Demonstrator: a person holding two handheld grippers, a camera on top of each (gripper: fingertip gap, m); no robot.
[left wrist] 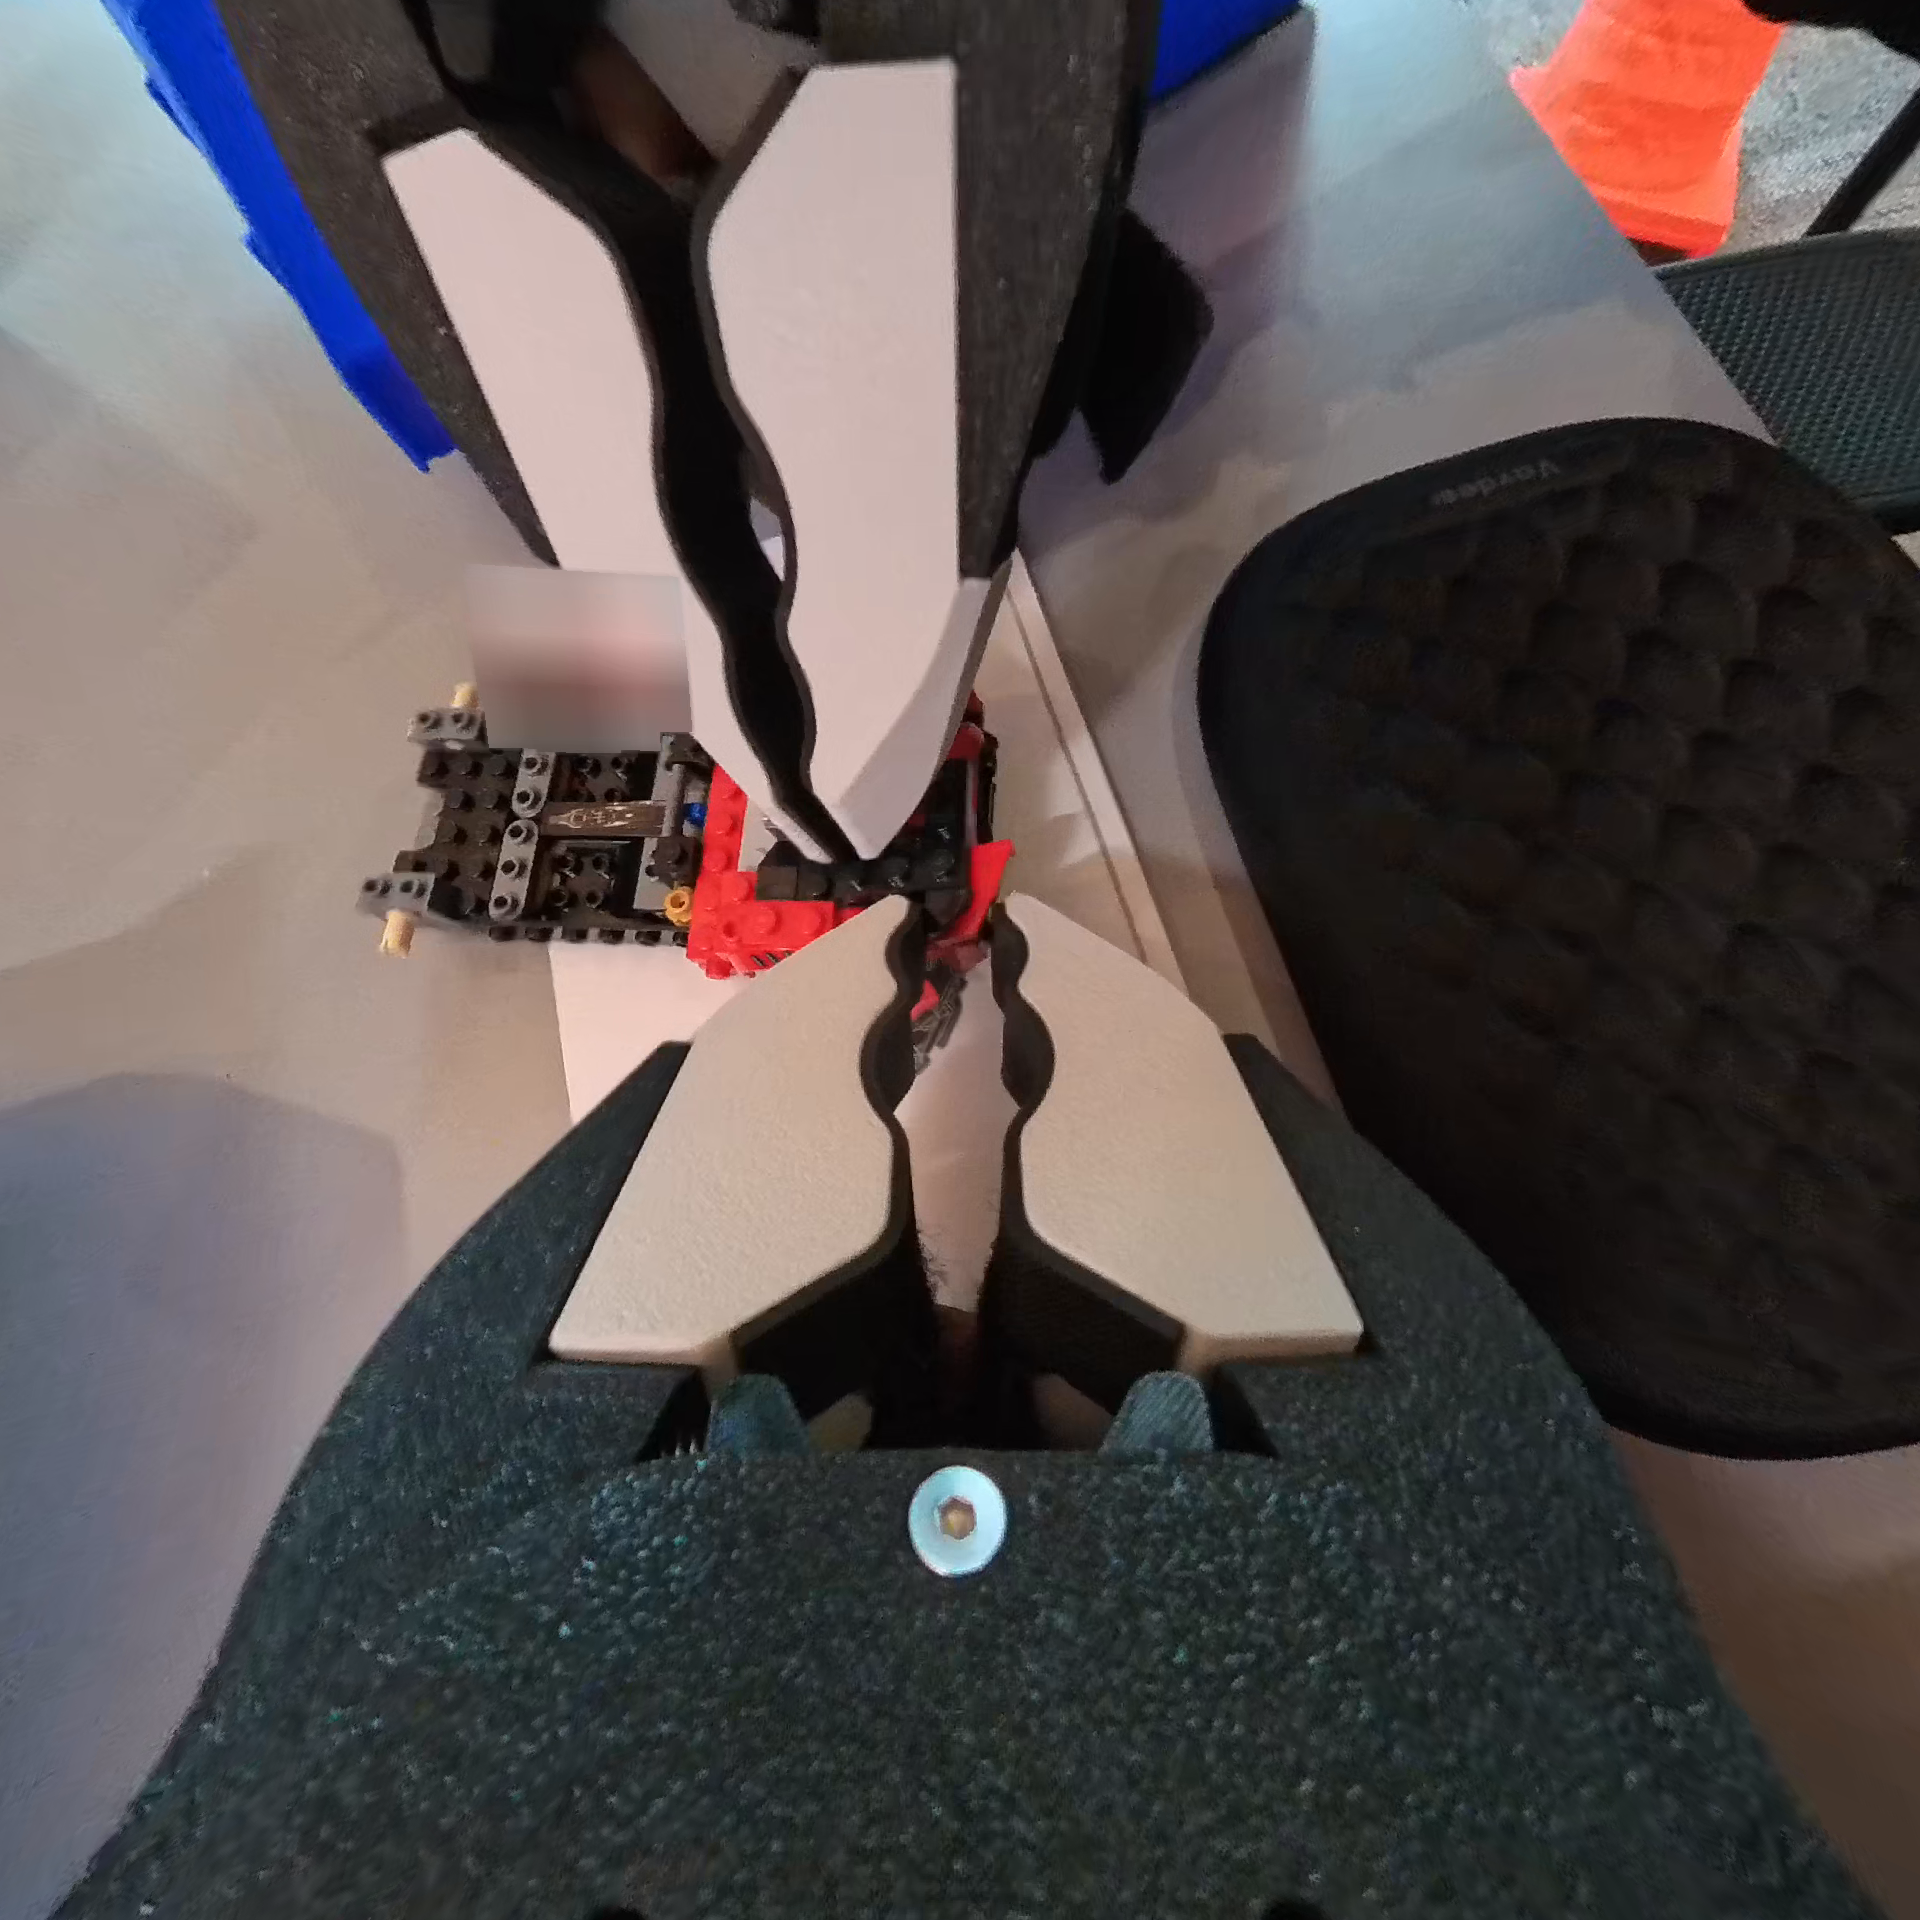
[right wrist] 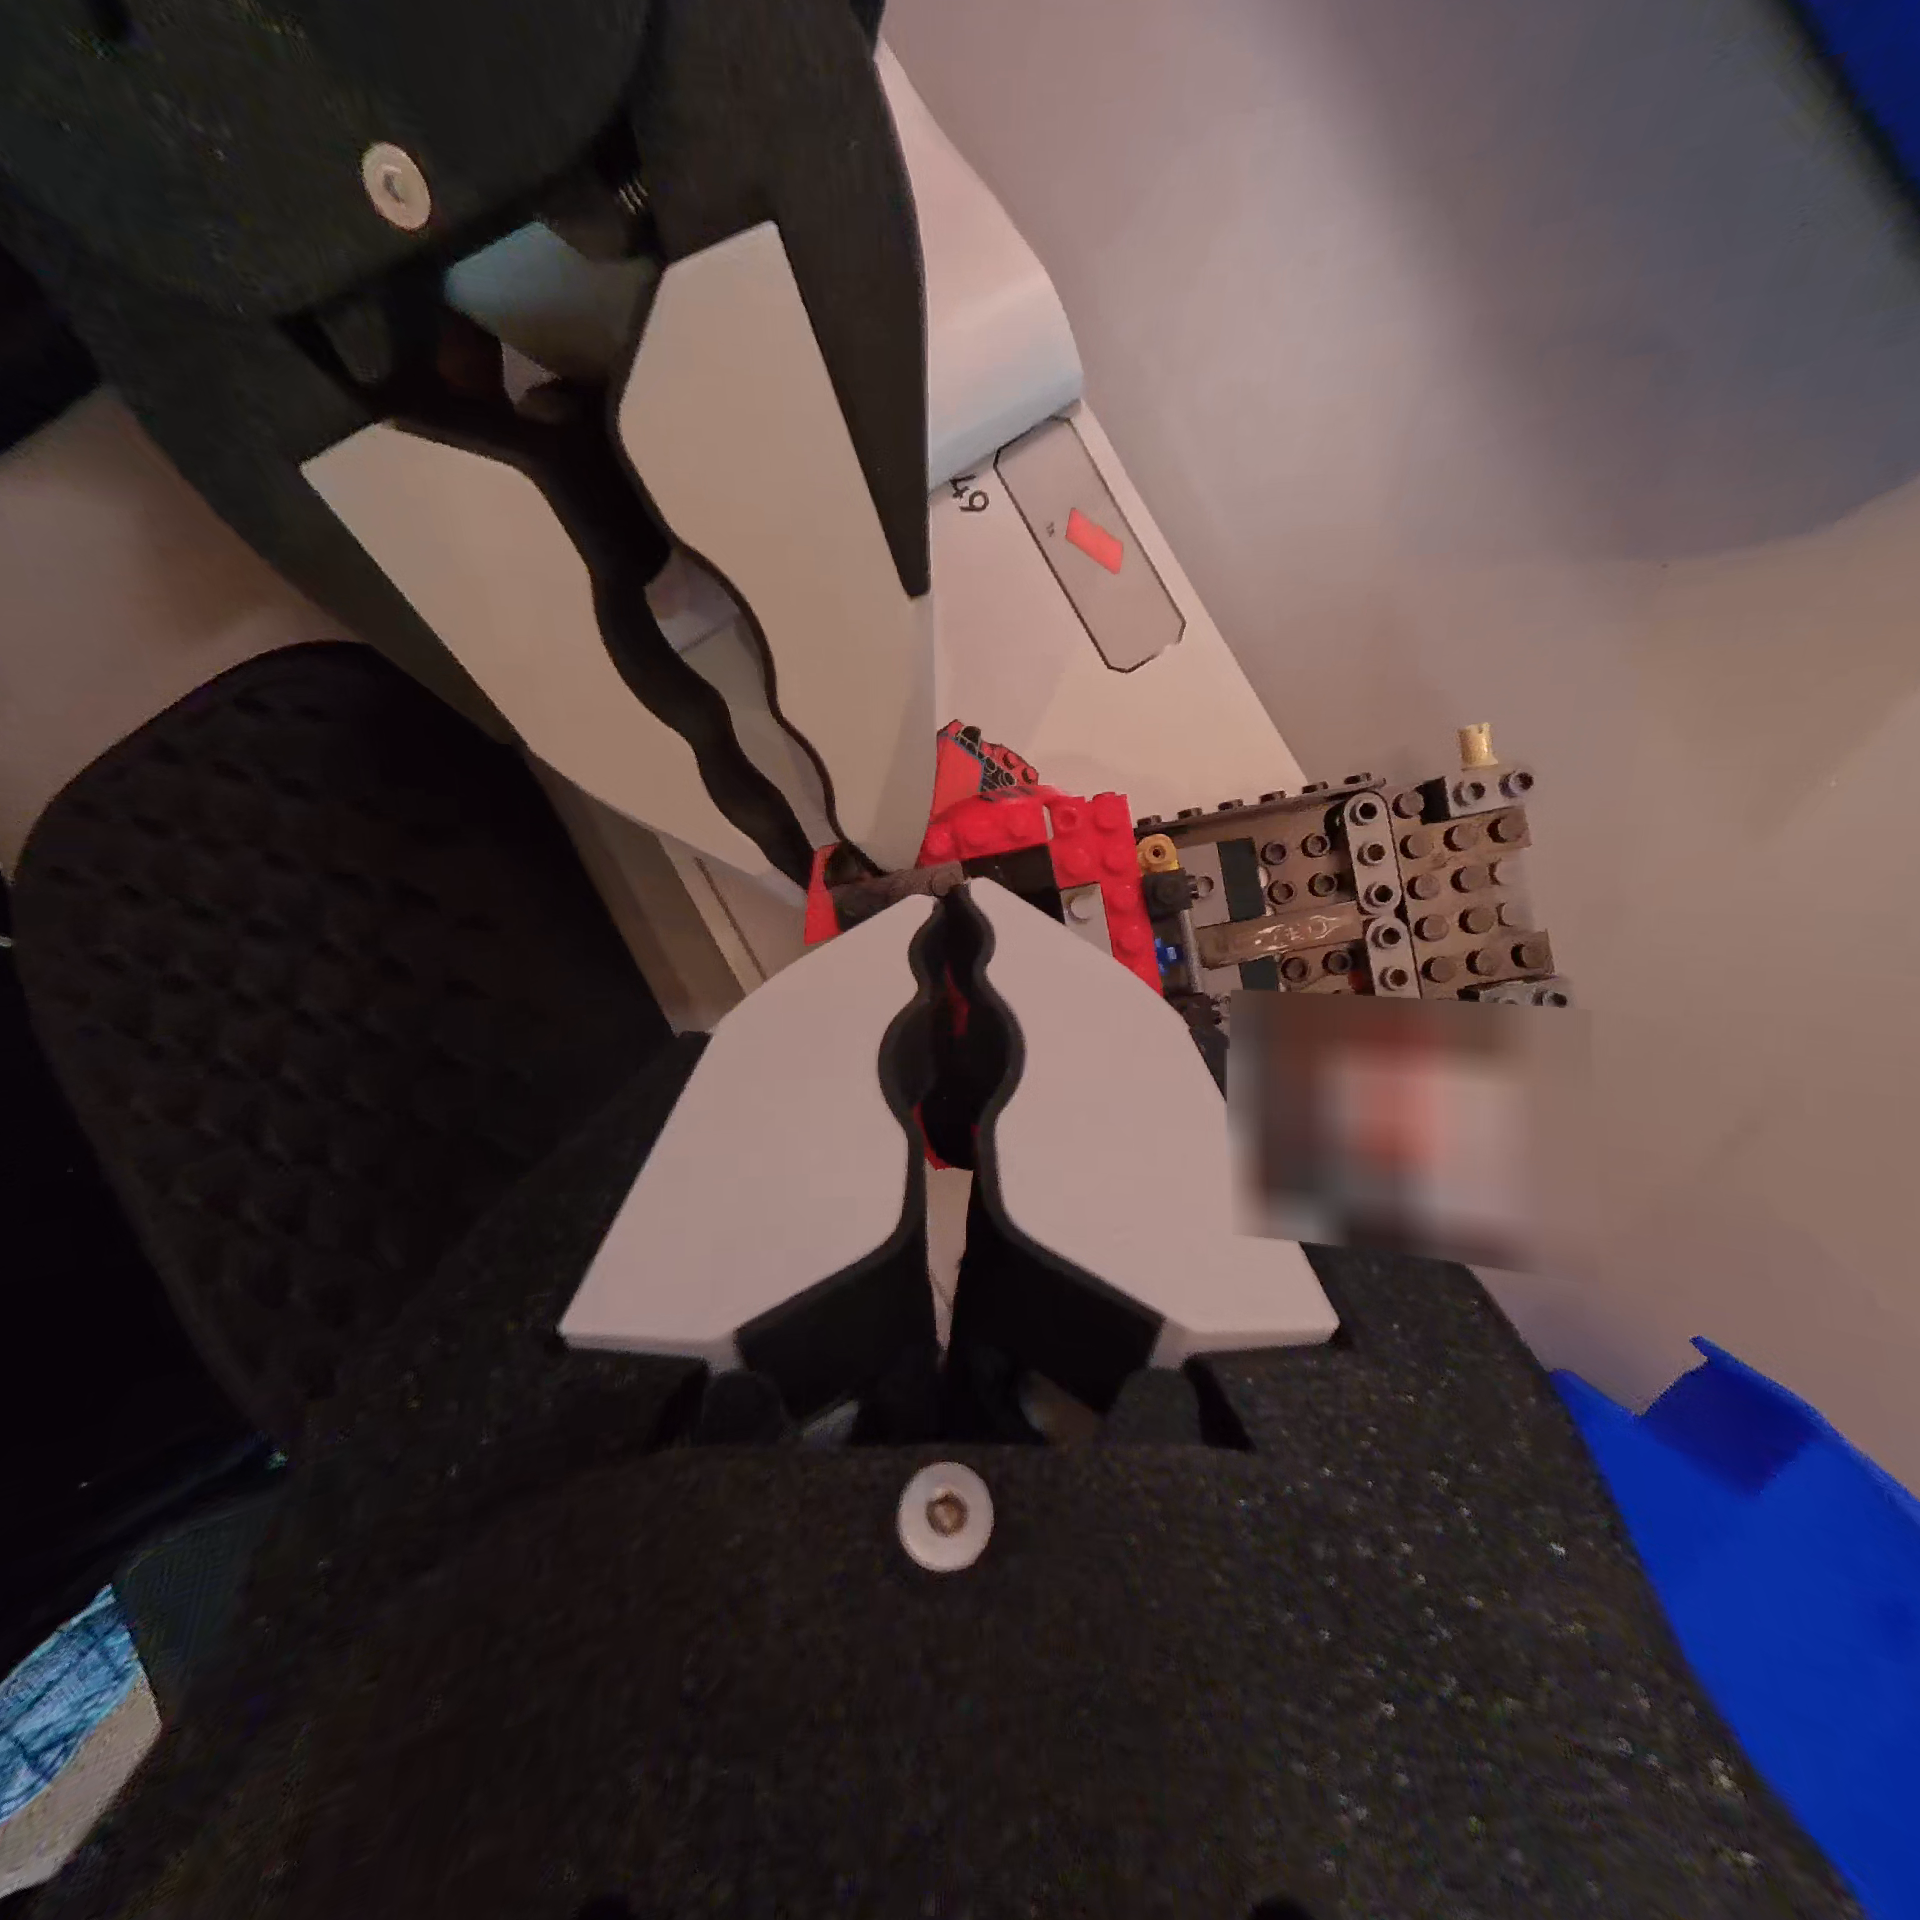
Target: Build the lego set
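Black-and-grey plastic chassis (left wrist: 540,831) at left of lego model, flat on pale worktop (left wrist: 208,727), studs up; rigid, light, best hold by side edges. Red front section (left wrist: 748,904) looks brittle, pieces may pop off. Left gripper (left wrist: 951,914) jaws slightly apart at red end, contact unclear. Right gripper (right wrist: 961,894) jaws nearly together on thin black piece (right wrist: 904,883).

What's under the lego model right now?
The lego model lies partly on a white instruction booklet on the table. Under its red end, hand-held grippers block the view.
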